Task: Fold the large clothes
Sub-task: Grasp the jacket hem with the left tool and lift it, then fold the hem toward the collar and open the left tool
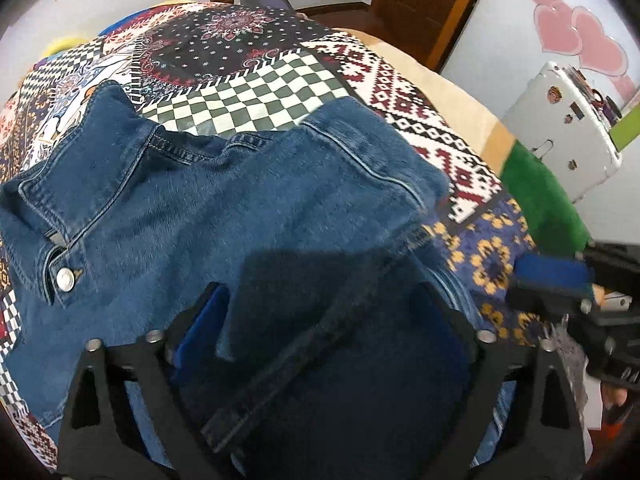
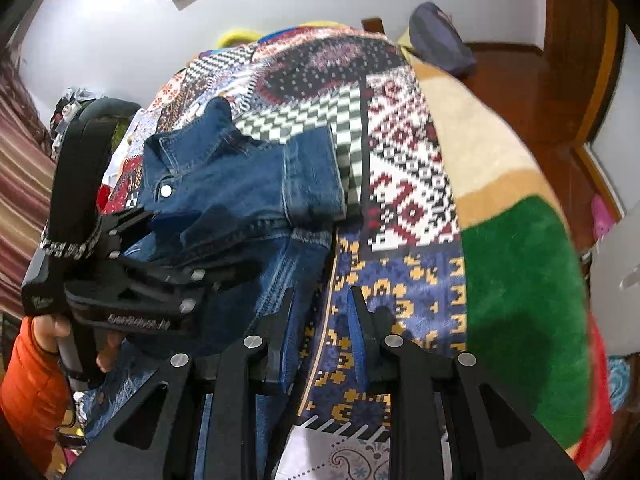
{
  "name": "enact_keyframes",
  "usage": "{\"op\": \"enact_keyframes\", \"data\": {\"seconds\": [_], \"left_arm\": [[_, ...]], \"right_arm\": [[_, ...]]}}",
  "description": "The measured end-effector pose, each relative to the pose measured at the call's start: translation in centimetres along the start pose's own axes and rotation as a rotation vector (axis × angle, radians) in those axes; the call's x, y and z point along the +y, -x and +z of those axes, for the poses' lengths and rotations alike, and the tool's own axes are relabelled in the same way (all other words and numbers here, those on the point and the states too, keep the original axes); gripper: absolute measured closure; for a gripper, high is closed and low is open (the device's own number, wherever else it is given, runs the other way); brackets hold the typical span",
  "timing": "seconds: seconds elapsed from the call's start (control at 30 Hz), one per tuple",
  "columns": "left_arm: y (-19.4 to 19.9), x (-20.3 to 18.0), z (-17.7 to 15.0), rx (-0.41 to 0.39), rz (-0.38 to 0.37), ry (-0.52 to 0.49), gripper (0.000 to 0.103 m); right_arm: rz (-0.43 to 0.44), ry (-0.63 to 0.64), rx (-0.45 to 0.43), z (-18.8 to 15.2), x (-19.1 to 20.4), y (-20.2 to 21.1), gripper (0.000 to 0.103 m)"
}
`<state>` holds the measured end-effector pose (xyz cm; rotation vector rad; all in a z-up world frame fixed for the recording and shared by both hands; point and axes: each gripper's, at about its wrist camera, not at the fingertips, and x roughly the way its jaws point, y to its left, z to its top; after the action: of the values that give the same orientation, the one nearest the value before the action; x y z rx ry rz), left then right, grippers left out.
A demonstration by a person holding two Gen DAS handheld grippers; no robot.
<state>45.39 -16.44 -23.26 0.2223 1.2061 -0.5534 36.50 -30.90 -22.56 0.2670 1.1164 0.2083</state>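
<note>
1. Left gripper (image 2: 132, 240), seen from the right wrist: raised lettering along its lower black bar and a small mark on the handle end, both too blurred to read.
2. White case (image 1: 560, 132), ahead-right of the left gripper: small stickers, no legible text.

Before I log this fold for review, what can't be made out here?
- Denim jacket lower half: left wrist view, hidden by left tongs.
- Jacket's left side: right wrist view, hidden by left tongs.
- Right tongs: left wrist view, cut off by edge.
</note>
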Motion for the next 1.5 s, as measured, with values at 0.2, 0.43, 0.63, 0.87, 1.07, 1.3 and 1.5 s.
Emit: {"op": "enact_keyframes", "data": {"seconds": [0.2, 0.43, 0.63, 0.87, 1.07, 1.3, 1.5], "left_arm": [[0.6, 2.3, 0.4, -0.042, 0.000, 0.079, 0.056], [4.7, 4.5, 0.7, -0.145, 0.002, 0.149, 0.090], [12.4, 8.0, -0.5, -0.325, 0.043, 0.203, 0.092], [18.9, 13.1, -5.1, -0.447, 0.135, 0.285, 0.092], [18.9, 17.4, -12.4, -0.418, 0.191, 0.399, 0.092], [14.0, 20.7, -20.4, -0.311, 0.085, 0.562, 0.091], [11.3, 20.6, -25.2, -0.271, 0.072, 0.654, 0.087]], "right_arm": [[0.017, -0.015, 0.049, -0.3, -0.1, -1.8, 0.083], [0.022, -0.010, 0.039, 0.1, 0.4, -1.4, 0.083], [0.012, 0.021, 0.005, 1.2, 2.0, -0.2, 0.083], [0.012, 0.079, -0.022, 2.5, 5.1, 0.6, 0.083], [-0.032, 0.174, 0.065, 2.0, 7.9, -2.9, 0.083], [-0.096, 0.260, 0.122, 0.5, 8.5, -5.0, 0.082], [-0.178, 0.298, 0.120, -0.7, 9.0, -4.7, 0.082]]}}
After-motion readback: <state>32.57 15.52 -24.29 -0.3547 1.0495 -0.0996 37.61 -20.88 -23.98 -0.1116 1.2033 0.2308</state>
